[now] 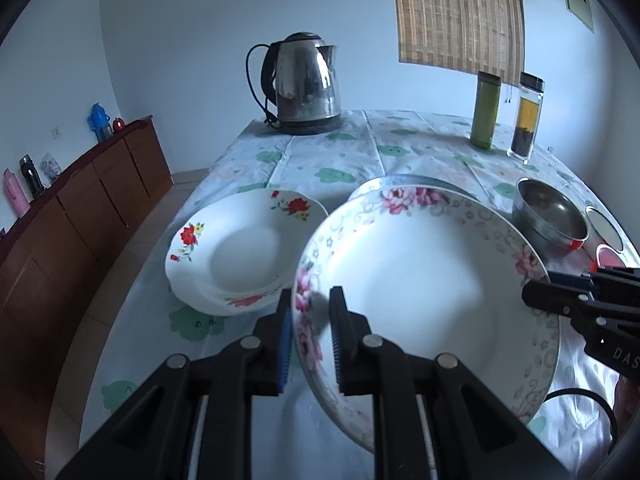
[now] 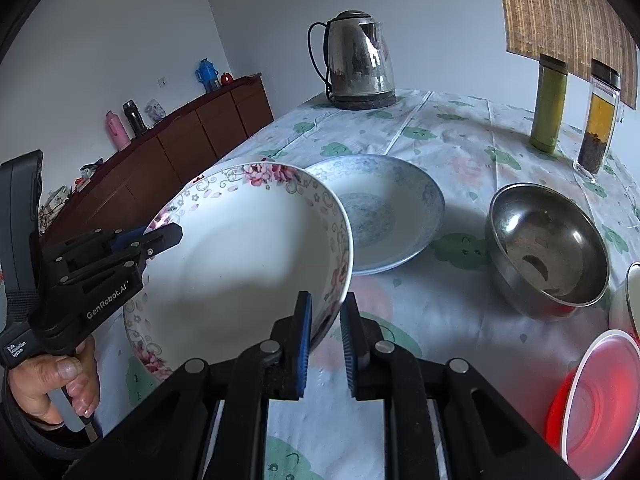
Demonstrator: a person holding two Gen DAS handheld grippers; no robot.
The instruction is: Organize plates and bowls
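Mostly unsorted: on the surface (image 2: 460, 148) sit a red-flower plate stack (image 1: 240, 248), blue plate (image 2: 384, 216), steel bowl (image 2: 548, 244) and red bowl (image 2: 596, 400), all apart. I hold the pink-flower plate (image 1: 420, 280) tilted above it, left gripper (image 1: 310, 340) and right gripper (image 2: 324, 344) each pinching opposite rims.

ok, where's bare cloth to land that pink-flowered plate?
Free: the tablecloth between the kettle and the blue plate, and the near edge under the pink-flowered plate. Crowded: right side, with the steel bowl, red lid, green flask and tea jar.
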